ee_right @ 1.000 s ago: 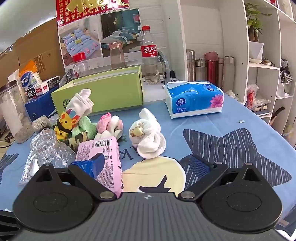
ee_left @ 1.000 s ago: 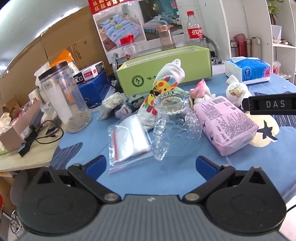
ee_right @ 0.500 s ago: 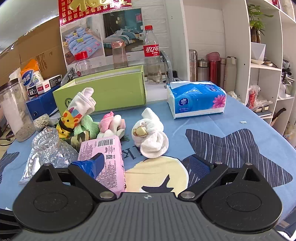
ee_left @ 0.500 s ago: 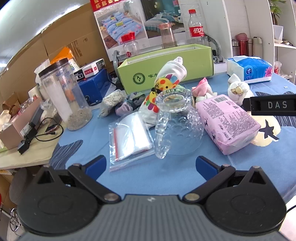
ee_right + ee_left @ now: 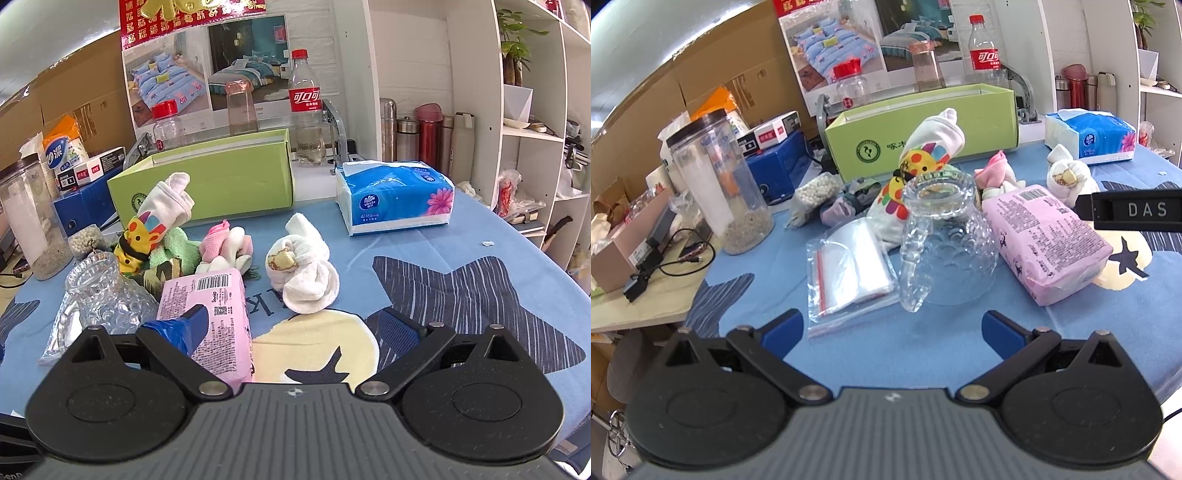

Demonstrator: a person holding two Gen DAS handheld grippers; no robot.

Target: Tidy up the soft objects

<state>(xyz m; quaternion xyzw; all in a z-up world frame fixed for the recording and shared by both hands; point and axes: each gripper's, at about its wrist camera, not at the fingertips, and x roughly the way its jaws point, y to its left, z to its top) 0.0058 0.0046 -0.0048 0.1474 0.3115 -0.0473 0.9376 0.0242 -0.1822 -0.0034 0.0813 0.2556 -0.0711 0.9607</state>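
Rolled socks lie clustered at the middle of a blue star-print tablecloth [image 5: 480,236]: a white bundle [image 5: 304,273] nearest the centre, a pink-and-white pair [image 5: 225,245] just beside it to the left, and a colourful cartoon sock [image 5: 147,229] with a white toe standing up against a green fuzzy one [image 5: 177,251]. Behind them an open green box [image 5: 207,181] sits along the far edge of the cloth, with a blue tissue pack [image 5: 397,197] well apart to its right. In front of the socks a pink wrapped pack [image 5: 208,317] lies flat, touching a clear glass pitcher [image 5: 945,247] on its left, and a clear zip bag [image 5: 846,269] with a red seal lies against the pitcher's handle side. A tall plastic jar [image 5: 716,184] partly filled with grit stands at the cloth's left edge, near a small bag of white beads [image 5: 816,190]. The left gripper [image 5: 892,326] hovers low before the pitcher and bag, blue fingers spread wide and empty. The right gripper [image 5: 291,325] hangs over the near end of the pink pack and a pale yellow moon print, fingers likewise wide apart, gripping nothing. Bottles and flasks line the shelf behind.
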